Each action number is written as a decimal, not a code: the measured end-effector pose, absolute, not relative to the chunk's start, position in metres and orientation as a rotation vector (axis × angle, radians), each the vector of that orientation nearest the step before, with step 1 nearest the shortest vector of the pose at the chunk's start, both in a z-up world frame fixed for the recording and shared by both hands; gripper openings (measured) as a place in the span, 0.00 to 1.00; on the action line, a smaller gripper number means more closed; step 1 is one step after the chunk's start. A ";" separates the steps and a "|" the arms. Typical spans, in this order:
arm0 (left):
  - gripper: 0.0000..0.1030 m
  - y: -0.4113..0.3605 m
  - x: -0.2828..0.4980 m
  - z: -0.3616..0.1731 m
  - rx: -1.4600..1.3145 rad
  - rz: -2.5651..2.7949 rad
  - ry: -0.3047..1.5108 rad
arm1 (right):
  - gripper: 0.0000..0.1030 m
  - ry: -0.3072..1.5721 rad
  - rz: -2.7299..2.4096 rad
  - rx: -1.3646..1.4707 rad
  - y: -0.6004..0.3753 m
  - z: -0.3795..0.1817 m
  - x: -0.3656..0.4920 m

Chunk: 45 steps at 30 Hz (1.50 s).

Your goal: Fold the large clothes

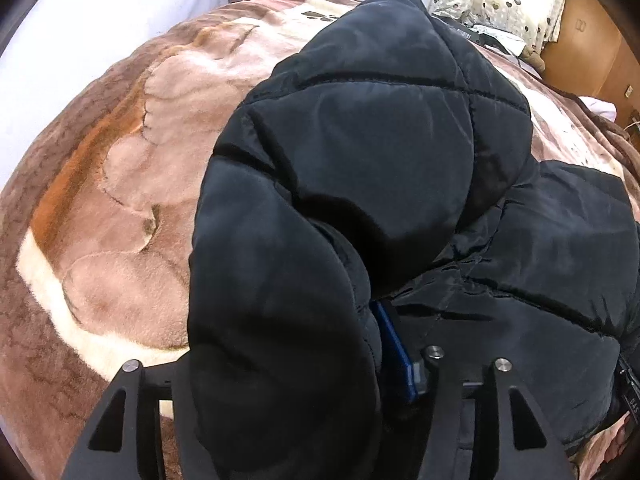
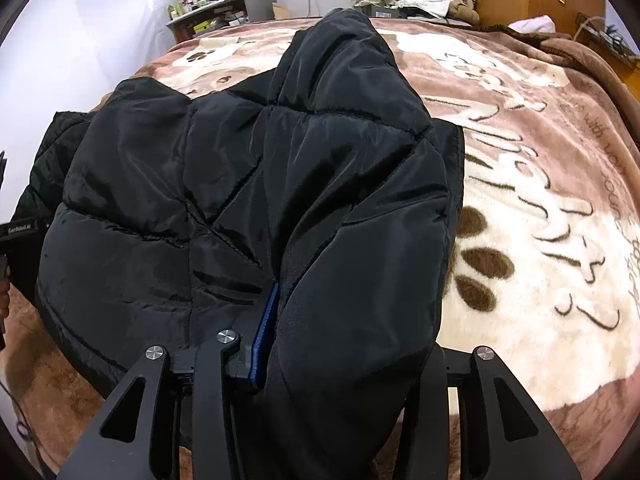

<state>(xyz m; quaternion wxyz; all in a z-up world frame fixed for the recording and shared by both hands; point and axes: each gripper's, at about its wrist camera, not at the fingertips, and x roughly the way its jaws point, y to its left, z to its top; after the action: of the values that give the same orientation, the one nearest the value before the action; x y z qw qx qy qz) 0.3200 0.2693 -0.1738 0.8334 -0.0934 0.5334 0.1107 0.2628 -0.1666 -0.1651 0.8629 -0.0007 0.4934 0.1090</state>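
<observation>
Brown plush blanket [image 2: 540,208] with paw prints covered the bed, and on it lay the black padded jacket [image 2: 248,184], its long axis running away from both cameras toward the cluttered shelf [image 2: 224,8]. A thick fold of the jacket filled the left gripper [image 1: 288,360] and another the right gripper [image 2: 348,344]; whether the blue pads [image 2: 266,332] pressed it I could not tell. Neither hand seemed nearer.

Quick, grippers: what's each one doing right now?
Left gripper: black jacket fold between its fingers; grip cannot be told.
Right gripper: same black jacket between its fingers; grip cannot be told.
</observation>
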 end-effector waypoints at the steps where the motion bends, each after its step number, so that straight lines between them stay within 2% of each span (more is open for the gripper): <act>1: 0.65 0.269 0.319 -0.174 -0.195 0.243 1.133 | 0.44 1.038 0.225 0.007 -0.167 -0.165 0.263; 5: 0.71 0.275 0.314 -0.170 -0.242 0.271 1.135 | 0.48 1.056 0.223 0.067 -0.174 -0.167 0.263; 9: 0.73 0.272 0.310 -0.166 -0.230 0.281 1.139 | 0.59 1.063 0.205 0.093 -0.178 -0.164 0.260; 12: 0.73 0.273 0.301 -0.156 -0.259 0.275 1.127 | 0.73 1.036 0.147 0.063 -0.178 -0.152 0.253; 13: 0.73 0.275 0.296 -0.151 -0.264 0.272 1.114 | 0.74 1.018 0.128 0.055 -0.179 -0.147 0.249; 17: 0.75 0.277 0.277 -0.132 -0.279 0.303 1.070 | 0.74 0.968 0.094 0.051 -0.183 -0.128 0.233; 19: 0.81 0.272 0.263 -0.119 -0.251 0.311 1.042 | 0.74 0.938 0.080 0.020 -0.181 -0.118 0.223; 29: 0.83 0.224 0.191 -0.073 -0.214 0.249 0.947 | 0.74 0.854 0.091 -0.032 -0.161 -0.072 0.164; 39: 0.83 0.176 0.125 -0.051 -0.126 0.255 0.879 | 0.74 0.819 0.096 0.024 -0.152 -0.054 0.111; 45: 0.87 0.138 0.085 -0.049 -0.047 0.227 0.860 | 0.74 0.797 0.120 0.008 -0.138 -0.042 0.077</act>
<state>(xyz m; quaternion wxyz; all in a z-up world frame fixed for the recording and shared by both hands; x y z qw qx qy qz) 0.0848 0.1380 -0.0486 0.9024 -0.0226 0.4160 0.1097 0.0768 -0.1381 -0.0418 0.9200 0.0037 0.3876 0.0583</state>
